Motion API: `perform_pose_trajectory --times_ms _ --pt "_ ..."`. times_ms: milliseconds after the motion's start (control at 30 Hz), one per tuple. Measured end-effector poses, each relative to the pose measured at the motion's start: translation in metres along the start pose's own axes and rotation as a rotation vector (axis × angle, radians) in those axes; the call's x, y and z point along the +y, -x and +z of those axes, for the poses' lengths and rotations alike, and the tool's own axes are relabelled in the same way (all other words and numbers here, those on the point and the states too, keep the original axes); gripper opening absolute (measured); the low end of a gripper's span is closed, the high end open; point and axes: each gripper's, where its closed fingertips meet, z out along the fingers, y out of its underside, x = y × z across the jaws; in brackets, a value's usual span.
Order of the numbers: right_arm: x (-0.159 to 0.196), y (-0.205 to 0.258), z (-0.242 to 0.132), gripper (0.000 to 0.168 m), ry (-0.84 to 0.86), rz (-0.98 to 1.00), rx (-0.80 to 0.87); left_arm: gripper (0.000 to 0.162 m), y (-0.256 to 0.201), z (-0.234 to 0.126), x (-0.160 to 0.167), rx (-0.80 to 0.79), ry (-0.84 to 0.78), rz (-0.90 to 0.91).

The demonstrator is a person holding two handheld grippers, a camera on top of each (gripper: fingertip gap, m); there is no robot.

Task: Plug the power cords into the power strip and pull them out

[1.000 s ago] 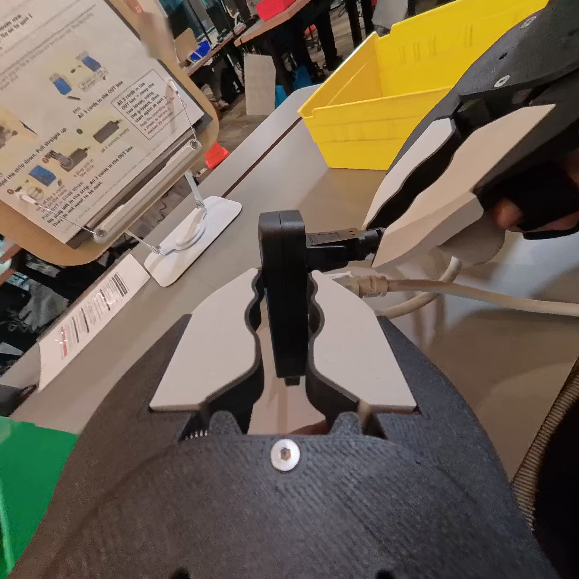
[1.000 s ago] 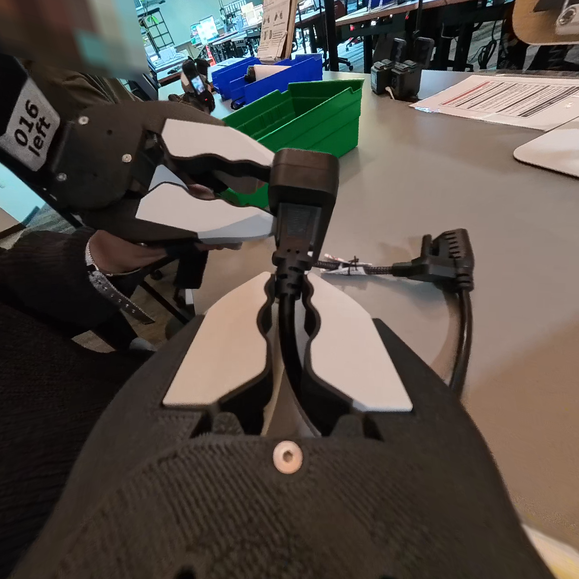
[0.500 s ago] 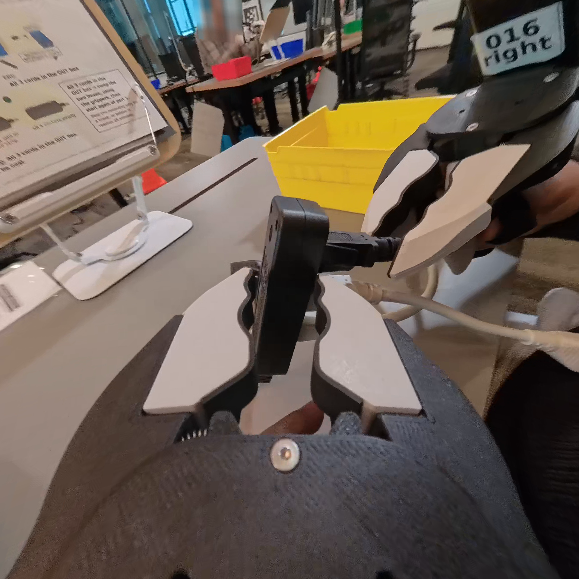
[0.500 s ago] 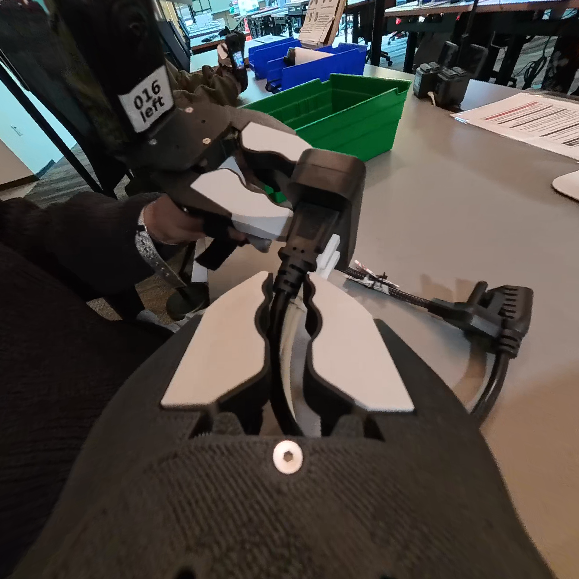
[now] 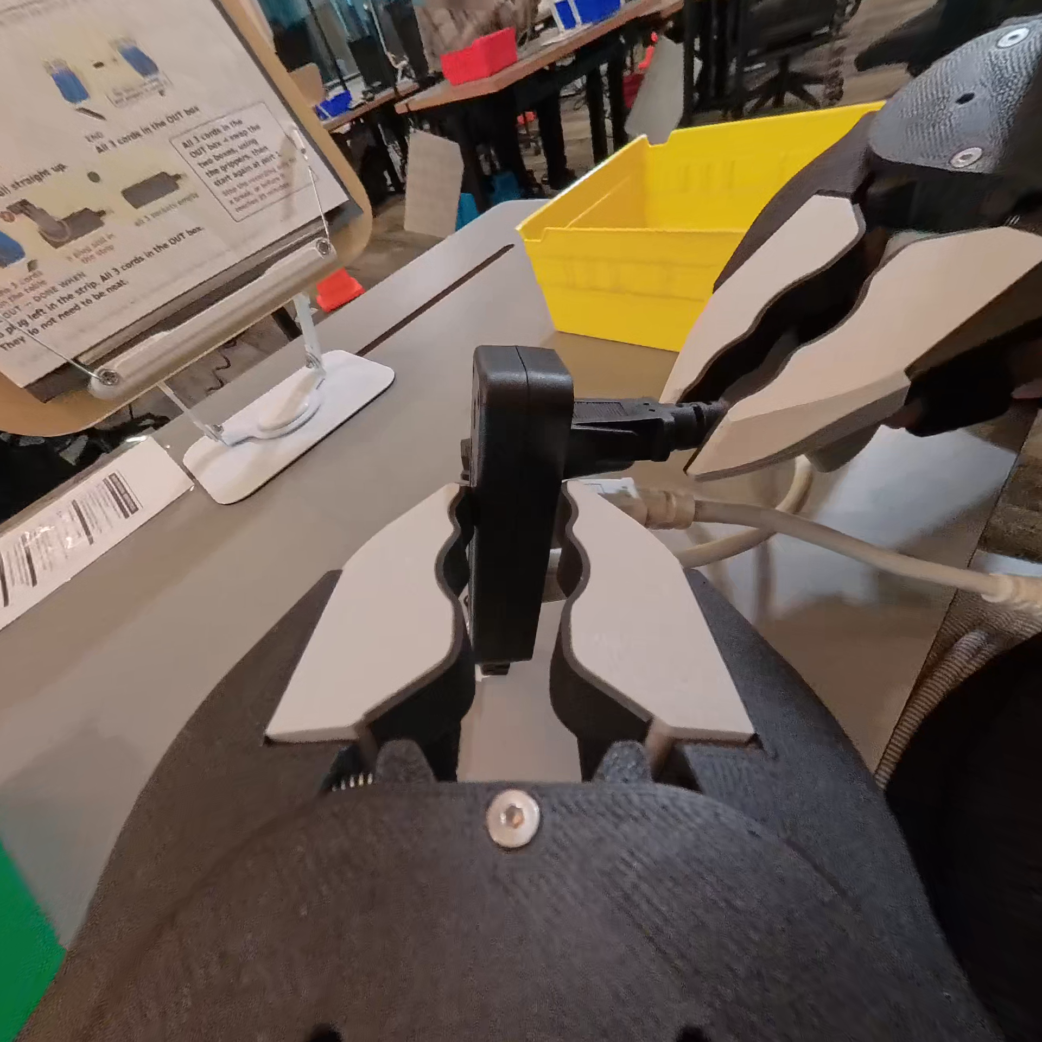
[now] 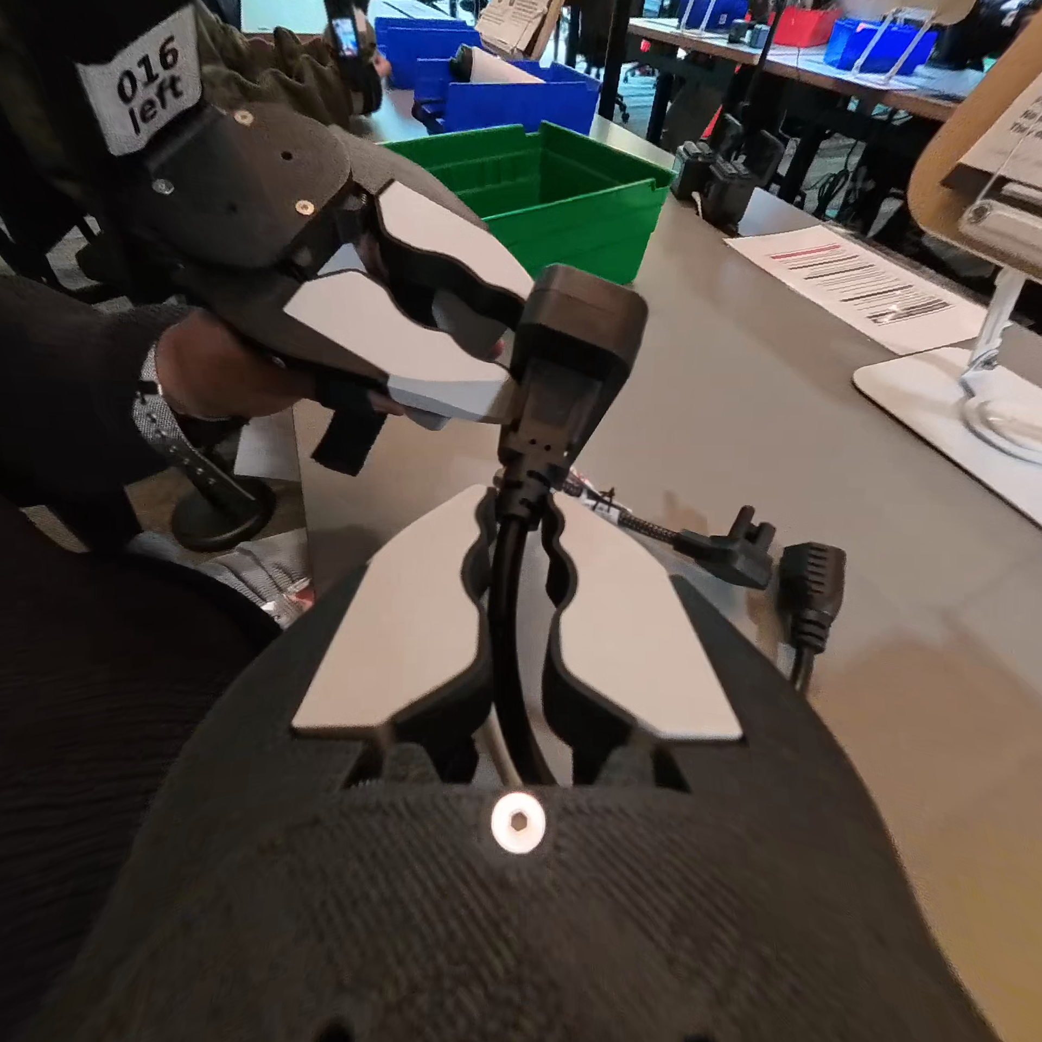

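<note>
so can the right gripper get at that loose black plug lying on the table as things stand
Probably not yet: the right gripper is shut on the black cord seated in the power strip. The loose plug lies unobstructed on the table.

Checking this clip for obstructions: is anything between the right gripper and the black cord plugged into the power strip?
Nothing visible. The right gripper is already shut on the black cord just behind its plug, which sits in the power strip held by the left gripper. A beige cable lies below, apart.
</note>
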Motion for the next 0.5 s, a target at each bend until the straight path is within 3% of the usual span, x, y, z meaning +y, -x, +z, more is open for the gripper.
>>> perform_pose_trajectory --times_ms 200,500 --pt "0.0012 0.0104 0.0049 0.017 0.016 0.032 -0.017 0.03 0.002 -0.0013 0.007 0.077 -0.006 -0.079" --pt "0.0033 0.0071 0.002 0.016 -0.022 0.134 -0.111 0.029 0.0025 -0.0008 0.0078 0.026 0.01 -0.015"
